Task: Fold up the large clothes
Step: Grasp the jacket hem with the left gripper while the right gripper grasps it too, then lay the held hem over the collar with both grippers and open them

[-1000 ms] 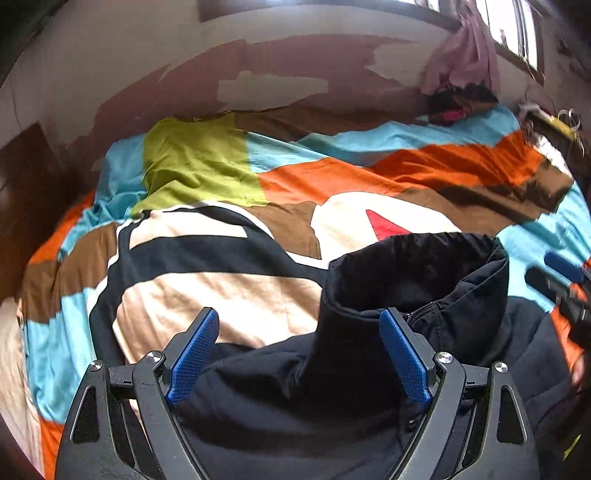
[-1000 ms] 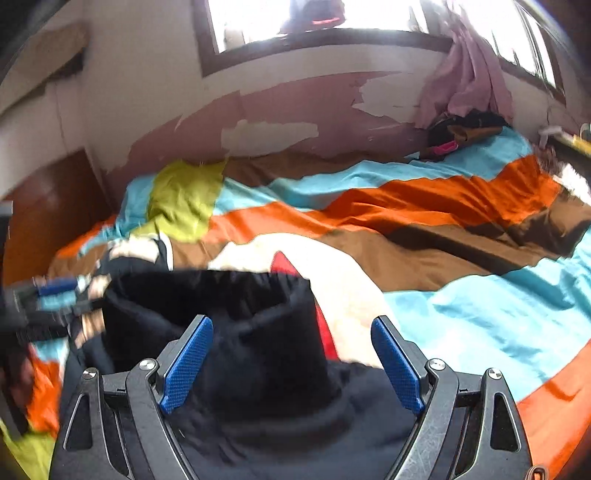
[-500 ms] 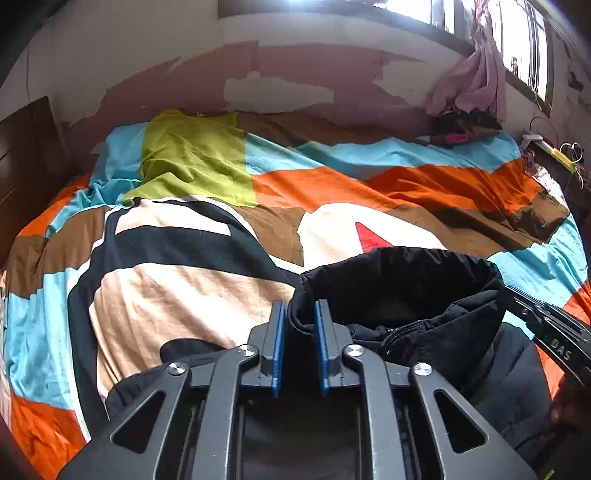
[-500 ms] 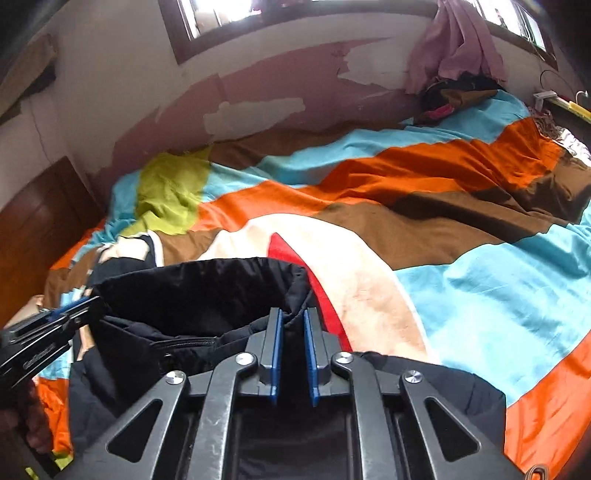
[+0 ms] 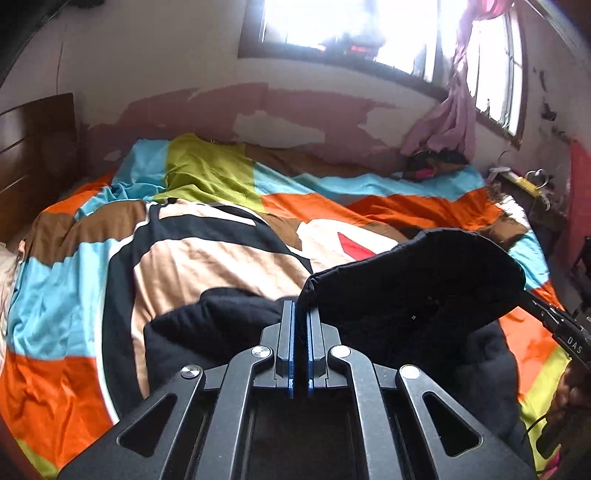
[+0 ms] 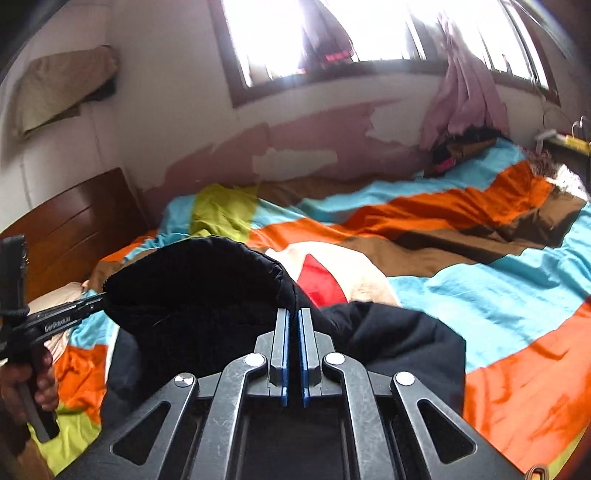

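A large black padded jacket (image 5: 413,295) hangs over the near part of the bed, its hood or collar stretched open between both grippers; it also shows in the right wrist view (image 6: 195,291). My left gripper (image 5: 300,314) is shut on the left edge of the opening. My right gripper (image 6: 291,321) is shut on the right edge. Each gripper shows in the other's view, the right one (image 5: 554,325) at the far right and the left one (image 6: 62,317) at the far left. The jacket's lower part is hidden under the grippers.
The bed (image 5: 332,199) has a colourful patchwork cover (image 6: 461,236). A wooden headboard (image 5: 33,155) stands at the left. A peeling wall and a window (image 6: 332,33) lie behind. Pink cloth and dark clothes (image 5: 436,162) sit in the far right corner.
Both grippers went from open to shut on the jacket's edge, then lifted it. The opening is now raised and stretched wider, and the views tilt up toward the window.
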Tool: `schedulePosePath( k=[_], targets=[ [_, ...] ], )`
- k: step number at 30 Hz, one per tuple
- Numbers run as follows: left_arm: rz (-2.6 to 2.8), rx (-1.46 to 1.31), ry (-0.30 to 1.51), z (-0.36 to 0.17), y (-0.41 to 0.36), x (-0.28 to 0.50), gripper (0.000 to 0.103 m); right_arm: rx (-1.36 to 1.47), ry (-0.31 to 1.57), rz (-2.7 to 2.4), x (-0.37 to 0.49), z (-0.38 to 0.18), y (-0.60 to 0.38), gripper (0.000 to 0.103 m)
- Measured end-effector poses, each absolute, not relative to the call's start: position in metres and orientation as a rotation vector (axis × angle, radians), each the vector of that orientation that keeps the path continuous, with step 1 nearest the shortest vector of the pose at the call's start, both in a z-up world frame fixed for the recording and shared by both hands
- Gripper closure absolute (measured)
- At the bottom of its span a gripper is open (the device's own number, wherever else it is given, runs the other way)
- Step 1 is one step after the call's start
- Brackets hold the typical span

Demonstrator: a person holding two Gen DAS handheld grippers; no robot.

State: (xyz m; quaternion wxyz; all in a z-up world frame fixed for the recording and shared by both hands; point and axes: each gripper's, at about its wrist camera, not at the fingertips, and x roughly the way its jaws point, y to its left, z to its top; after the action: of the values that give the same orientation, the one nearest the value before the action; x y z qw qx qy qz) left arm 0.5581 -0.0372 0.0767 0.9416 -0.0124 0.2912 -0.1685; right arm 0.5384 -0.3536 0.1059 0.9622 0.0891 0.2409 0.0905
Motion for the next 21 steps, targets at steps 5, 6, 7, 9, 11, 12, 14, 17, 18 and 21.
schedulePosePath(
  k=[5,6,7,9,11,12,14,17,18,21],
  targets=[
    [-0.385,-0.071,0.596,0.055,-0.031,0.515,0.1,0.225,0.387,0.16,0.473,0.101,-0.359,0.102],
    [-0.379,-0.056,0.607,0.044,-0.036,0.51,0.1,0.256,0.383,0.157,0.465,0.095,-0.361,0.102],
    [-0.374,-0.049,0.618,0.035,-0.04,0.508,0.1,0.271,0.401,0.164,0.464,0.09,-0.362,0.102],
    [-0.363,-0.042,0.651,0.015,-0.048,0.512,0.1,0.237,0.462,0.163,0.471,0.075,-0.356,0.102],
    [-0.355,-0.039,0.653,0.004,-0.05,0.514,0.1,0.151,0.501,0.162,0.482,0.071,-0.349,0.101],
    [-0.356,-0.036,0.656,-0.001,-0.049,0.517,0.1,0.1,0.494,0.157,0.487,0.074,-0.345,0.101],
    [-0.36,-0.015,0.662,-0.011,-0.046,0.519,0.1,0.074,0.477,0.178,0.492,0.081,-0.347,0.101],
    [-0.396,0.051,0.682,-0.031,-0.045,0.522,0.1,0.053,0.486,0.235,0.512,0.094,-0.344,0.101],
    [-0.404,0.077,0.683,-0.037,-0.046,0.521,0.1,0.053,0.504,0.245,0.52,0.094,-0.342,0.101],
    [-0.424,0.116,0.682,-0.047,-0.044,0.514,0.1,0.068,0.643,0.287,0.551,0.073,-0.328,0.101]
  ],
)
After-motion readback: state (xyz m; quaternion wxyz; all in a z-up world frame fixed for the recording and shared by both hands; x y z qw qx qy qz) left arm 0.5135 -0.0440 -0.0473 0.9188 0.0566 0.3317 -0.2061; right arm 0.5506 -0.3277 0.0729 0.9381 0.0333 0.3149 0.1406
